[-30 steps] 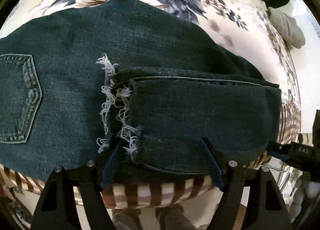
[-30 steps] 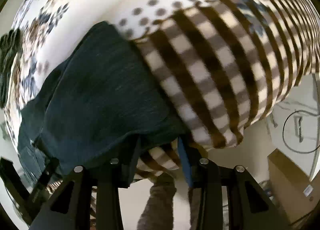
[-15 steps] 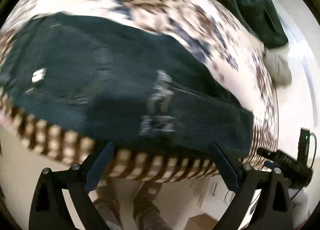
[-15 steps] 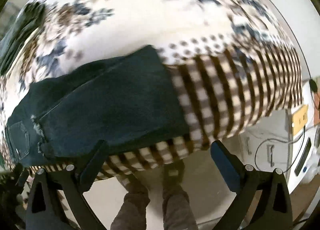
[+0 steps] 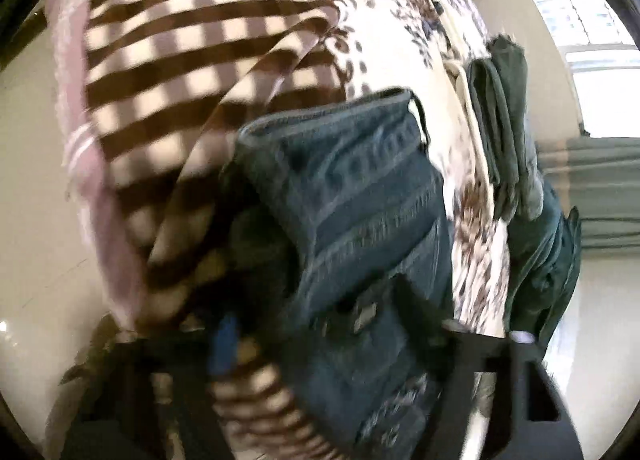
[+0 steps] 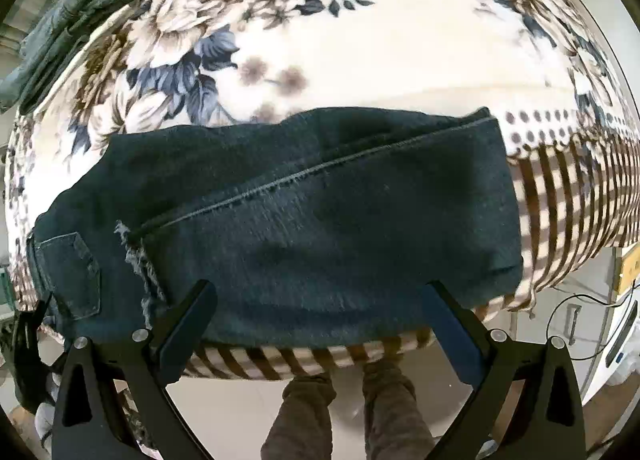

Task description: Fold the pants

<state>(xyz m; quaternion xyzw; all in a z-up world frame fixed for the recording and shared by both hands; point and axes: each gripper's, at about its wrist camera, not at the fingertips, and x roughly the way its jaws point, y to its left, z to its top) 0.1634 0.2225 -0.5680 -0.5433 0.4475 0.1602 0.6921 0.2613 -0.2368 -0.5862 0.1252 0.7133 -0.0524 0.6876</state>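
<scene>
Dark blue jeans [image 6: 320, 211] lie folded across the near edge of a floral blanket [image 6: 360, 39], frayed leg hems [image 6: 136, 260] resting beside a back pocket [image 6: 68, 272]. My right gripper [image 6: 320, 284] hangs above the near edge of the jeans, pointing down, open wide with nothing between its fingers. The left wrist view is blurred. It shows the waistband end of the jeans [image 5: 360, 187]. My left gripper [image 5: 316, 300] straddles that end with denim between its fingers and its jaws closing. Blur hides whether the pads touch the cloth.
The blanket's brown checked border [image 6: 560, 199] hangs over the edge. Folded green garments [image 6: 72, 19] lie at the far left, also in the left view as green garments [image 5: 504, 119]. A person's legs [image 6: 348, 412] stand on the pale floor below.
My right gripper let go of the fold, opened wide and pulled up and back. My left gripper swung away from the frayed hems to the waistband end and rolled, first widening, then narrowing.
</scene>
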